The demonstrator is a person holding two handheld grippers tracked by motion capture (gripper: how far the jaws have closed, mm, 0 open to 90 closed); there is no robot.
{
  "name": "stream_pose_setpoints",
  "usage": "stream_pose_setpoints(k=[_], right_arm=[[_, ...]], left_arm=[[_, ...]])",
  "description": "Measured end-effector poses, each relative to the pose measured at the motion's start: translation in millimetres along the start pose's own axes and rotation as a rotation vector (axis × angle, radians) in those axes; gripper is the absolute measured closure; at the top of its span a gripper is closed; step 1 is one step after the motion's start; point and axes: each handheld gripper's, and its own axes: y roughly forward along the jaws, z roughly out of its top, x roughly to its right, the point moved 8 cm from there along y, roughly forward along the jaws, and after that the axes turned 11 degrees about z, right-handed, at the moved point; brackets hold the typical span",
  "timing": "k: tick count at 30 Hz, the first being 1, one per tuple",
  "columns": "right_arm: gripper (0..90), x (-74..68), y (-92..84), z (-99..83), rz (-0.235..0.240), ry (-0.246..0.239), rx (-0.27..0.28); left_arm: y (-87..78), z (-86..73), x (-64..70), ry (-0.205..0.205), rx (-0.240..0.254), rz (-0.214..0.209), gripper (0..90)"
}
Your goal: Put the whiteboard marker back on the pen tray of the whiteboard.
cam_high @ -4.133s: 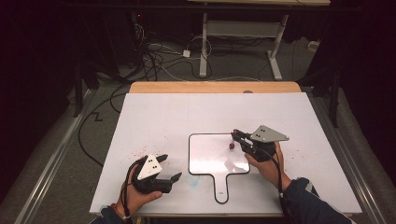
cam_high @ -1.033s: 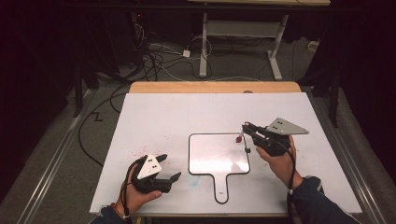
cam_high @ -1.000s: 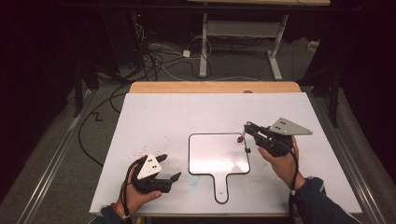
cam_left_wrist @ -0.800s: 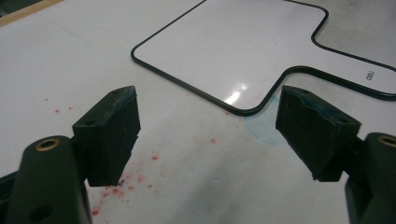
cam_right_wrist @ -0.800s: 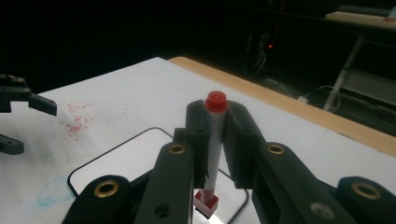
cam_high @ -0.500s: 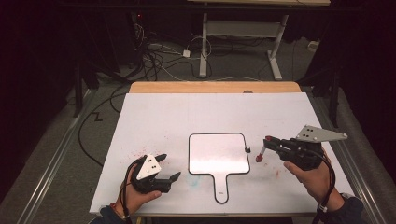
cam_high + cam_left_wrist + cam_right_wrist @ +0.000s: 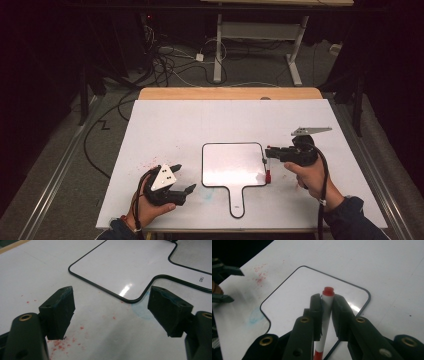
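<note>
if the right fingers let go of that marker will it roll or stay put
The marker looks round, smooth and slim, so on the flat white table it would probably roll. It hangs upright in the right gripper, so it would likely tip first. It seems stiff and light, and could slip in the narrow grip.

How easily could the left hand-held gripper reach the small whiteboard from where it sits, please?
Probably easily: the left hand-held gripper is open, the whiteboard lies just beside it, and the table between them looks bare apart from red specks.

light: dim room – table lit | glare: whiteboard (image 7: 232,164) | focus: soft
</note>
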Motion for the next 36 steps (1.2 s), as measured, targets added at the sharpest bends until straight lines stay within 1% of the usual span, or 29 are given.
stream_pose_setpoints(k=[4,6,7,10,11,13,14,16,17,18,20,24,26,27,29,31,32,33,36], right_arm=[[75.3,21.5,19.2,-1.5,-0.031,0.047,-0.012],[72.9,32.1,26.3,-4.6,-0.07,0.07,-0.022],[71.7,36.4,29.2,-6.6,-0.08,0.079,-0.027],[67.6,46.6,35.7,-12.7,-0.134,0.074,-0.054],[66.4,47.7,37.6,-14.5,-0.141,0.072,-0.063],[63.8,49.4,40.2,-17.9,-0.172,0.053,-0.086],[63.2,49.9,41.1,-19.4,-0.18,0.048,-0.093],[60.8,51.3,42.4,-22.1,-0.192,0.049,-0.101],[59.3,51.9,43.2,-23.0,-0.201,0.037,-0.11],[57.1,51.7,44.2,-24.0,-0.199,0.025,-0.12],[56.2,51.9,45.9,-25.4,-0.214,-0.005,-0.139],[55.6,51.0,46.4,-24.8,-0.233,-0.047,-0.143],[55.0,50.4,46.0,-25.2,-0.237,-0.052,-0.143],[55.1,50.8,45.4,-25.1,-0.246,-0.07,-0.148],[54.0,48.5,44.7,-24.8,-0.243,-0.09,-0.149],[52.5,46.6,43.1,-22.6,-0.242,-0.114,-0.132],[51.3,44.4,42.0,-21.0,-0.232,-0.12,-0.119],[50.5,42.3,40.4,-18.6,-0.233,-0.131,-0.102],[49.7,34.0,33.1,-12.7,-0.235,-0.184,-0.067]], left_arm=[[0.1,-0.2,-0.3,-0.001,-0.002,0.0,21.0],[0.3,-1.0,0.1,0.004,-0.006,-0.001,21.0],[0.4,-1.3,0.3,0.005,-0.009,-0.002,21.0],[0.7,-2.0,0.4,0.007,-0.012,-0.002,21.0],[0.6,-1.9,0.4,0.007,-0.012,-0.002,20.9],[0.4,-1.9,0.6,0.009,-0.012,-0.003,20.9],[0.3,-1.9,0.8,0.009,-0.012,-0.004,20.9],[0.6,-2.2,1.3,0.014,-0.016,-0.005,20.9],[0.8,-2.3,1.5,0.015,-0.016,-0.005,20.9],[0.9,-2.3,1.7,0.016,-0.017,-0.005,21.0],[0.9,-2.2,2.0,0.017,-0.017,-0.004,21.1],[0.4,-2.1,1.8,0.017,-0.016,-0.005,21.2],[0.2,-2.0,1.6,0.015,-0.014,-0.006,21.1],[0.3,-2.0,1.6,0.015,-0.015,-0.005,21.2],[0.3,-2.0,1.9,0.018,-0.015,-0.006,21.2],[0.4,-1.9,1.9,0.017,-0.015,-0.005,21.2],[0.4,-1.7,1.8,0.016,-0.014,-0.005,21.2],[0.3,-1.5,1.6,0.015,-0.013,-0.004,21.2],[0.6,-1.0,1.3,0.012,-0.012,-0.001,21.2]])
